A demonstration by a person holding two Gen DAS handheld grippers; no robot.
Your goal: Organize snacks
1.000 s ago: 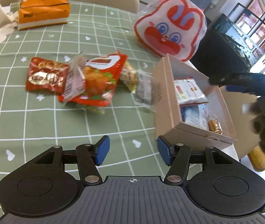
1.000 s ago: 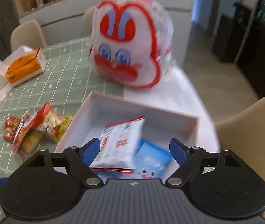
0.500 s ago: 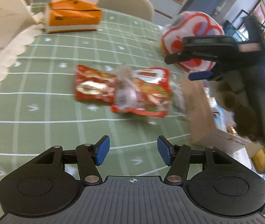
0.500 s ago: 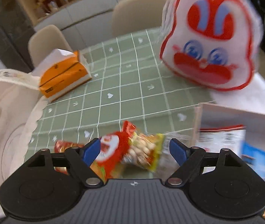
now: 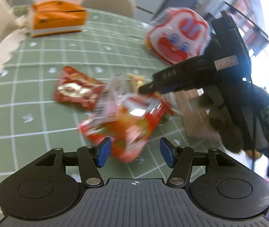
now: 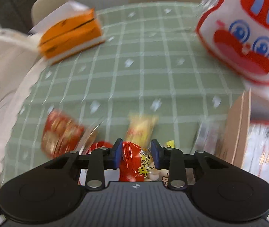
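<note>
Green checked tablecloth [image 6: 144, 70] fills both views, with an orange tissue box [image 6: 70, 36] at upper left and a rabbit-face bag [image 6: 248, 37] at upper right. At the bottom centre of the right wrist view, the right gripper [image 6: 136, 156] is closing its jaws on a red snack packet [image 6: 132, 162], which sits between the blue pads. A cardboard box [image 6: 236, 132] holding packets stands at the right edge. In the left wrist view, the left gripper [image 5: 134, 152] hangs with jaws apart and empty just above the blurred pile of snacks [image 5: 123, 117] at centre.
</note>
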